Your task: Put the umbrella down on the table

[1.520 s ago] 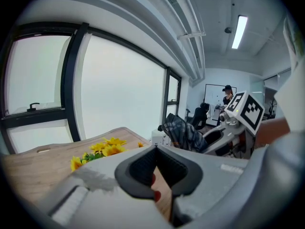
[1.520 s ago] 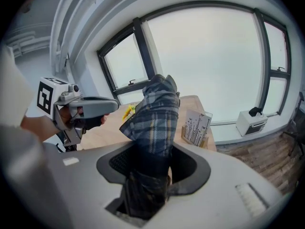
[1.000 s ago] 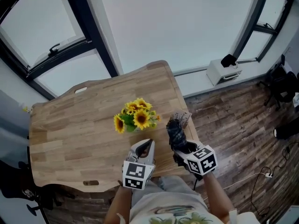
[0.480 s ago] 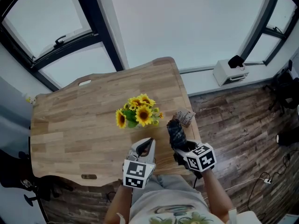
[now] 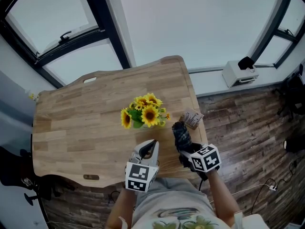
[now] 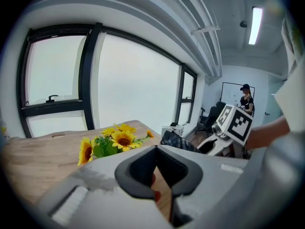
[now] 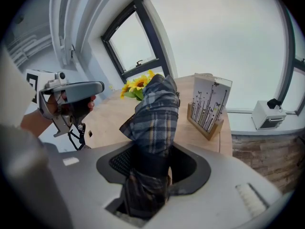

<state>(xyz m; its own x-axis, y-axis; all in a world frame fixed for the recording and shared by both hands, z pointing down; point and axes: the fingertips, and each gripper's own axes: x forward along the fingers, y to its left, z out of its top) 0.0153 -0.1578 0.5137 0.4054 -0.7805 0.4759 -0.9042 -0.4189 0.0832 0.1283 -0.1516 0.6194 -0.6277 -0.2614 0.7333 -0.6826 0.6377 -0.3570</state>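
Here the right tool grips the folded plaid umbrella, its long axis jutting forward and down over the table's near right edge — the left tool, closed and empty, hangs beside.

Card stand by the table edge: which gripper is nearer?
Right. The right gripper, holding the umbrella, sits just below the card stand in the head view; the left gripper is further off, toward its lower left.
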